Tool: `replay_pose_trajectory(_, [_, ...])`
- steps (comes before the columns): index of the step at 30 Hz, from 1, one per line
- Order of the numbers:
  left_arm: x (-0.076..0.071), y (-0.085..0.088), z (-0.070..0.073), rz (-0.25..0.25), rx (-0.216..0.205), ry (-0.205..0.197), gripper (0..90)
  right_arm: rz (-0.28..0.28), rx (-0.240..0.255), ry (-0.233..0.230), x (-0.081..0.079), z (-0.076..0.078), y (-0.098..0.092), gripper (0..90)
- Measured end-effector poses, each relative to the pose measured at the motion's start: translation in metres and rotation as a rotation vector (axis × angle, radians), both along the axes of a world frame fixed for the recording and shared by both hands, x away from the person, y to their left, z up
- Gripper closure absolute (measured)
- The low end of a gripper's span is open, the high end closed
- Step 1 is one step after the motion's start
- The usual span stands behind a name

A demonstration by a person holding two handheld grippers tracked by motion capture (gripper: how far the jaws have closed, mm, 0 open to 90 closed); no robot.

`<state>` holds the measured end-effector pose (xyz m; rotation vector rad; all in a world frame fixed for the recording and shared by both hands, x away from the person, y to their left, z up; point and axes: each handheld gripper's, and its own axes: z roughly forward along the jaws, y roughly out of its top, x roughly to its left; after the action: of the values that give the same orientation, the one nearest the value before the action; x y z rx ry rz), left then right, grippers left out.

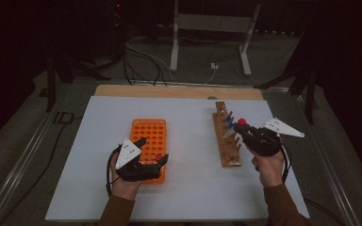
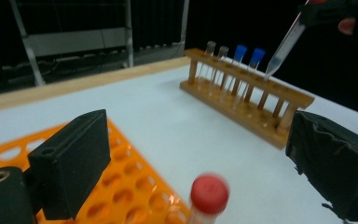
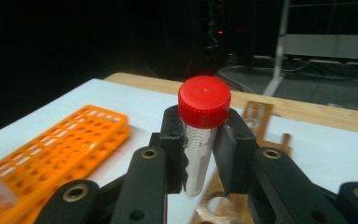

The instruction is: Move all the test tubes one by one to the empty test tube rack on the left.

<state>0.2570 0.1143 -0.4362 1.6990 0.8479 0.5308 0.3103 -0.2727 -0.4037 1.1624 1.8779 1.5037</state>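
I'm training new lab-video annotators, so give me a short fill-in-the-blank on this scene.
1. The right gripper is shut on a tube with a ____ cap.
2. The plastic rack is ____ in colour.
3. The wooden rack holds two tubes with ____ caps.

Missing words: red; orange; blue

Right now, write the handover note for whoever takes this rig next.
Right gripper: shut on a red-capped tube, lifted clear above the wooden rack.
Left gripper: open over the near end of the orange rack, holding nothing.
Done: one red-capped tube already stands in the orange rack, between the open left jaws.
Left: probably carry the held tube over to the orange rack. Two blue-capped tubes and two uncapped ones still stand in the wooden rack.
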Motion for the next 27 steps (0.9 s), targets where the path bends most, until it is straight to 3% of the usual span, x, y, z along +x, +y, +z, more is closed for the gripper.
replay_pose_trajectory(7, [0.007,-0.032,0.010,-0.062,0.029,-0.009,11.7,0.091,-0.007,0.024,-0.005,0.000,0.020,74.9])
replay_pose_trajectory(16, [0.008,-0.057,0.006,-0.114,0.060,0.007,17.3,0.223,-0.037,0.050,-0.014,-0.002,0.052,74.8])
replay_pose_trajectory(22, [0.006,-0.068,0.005,-0.136,0.091,0.004,26.9,0.287,-0.062,0.052,-0.023,-0.002,0.071,74.7])
replay_pose_trajectory(23, [0.005,-0.070,0.004,-0.143,0.095,0.003,34.8,0.307,-0.061,0.058,-0.025,-0.003,0.076,74.7])
replay_pose_trajectory(27, [0.004,-0.078,0.002,-0.181,0.119,0.009,46.8,0.348,-0.077,0.059,-0.029,-0.003,0.084,74.8])
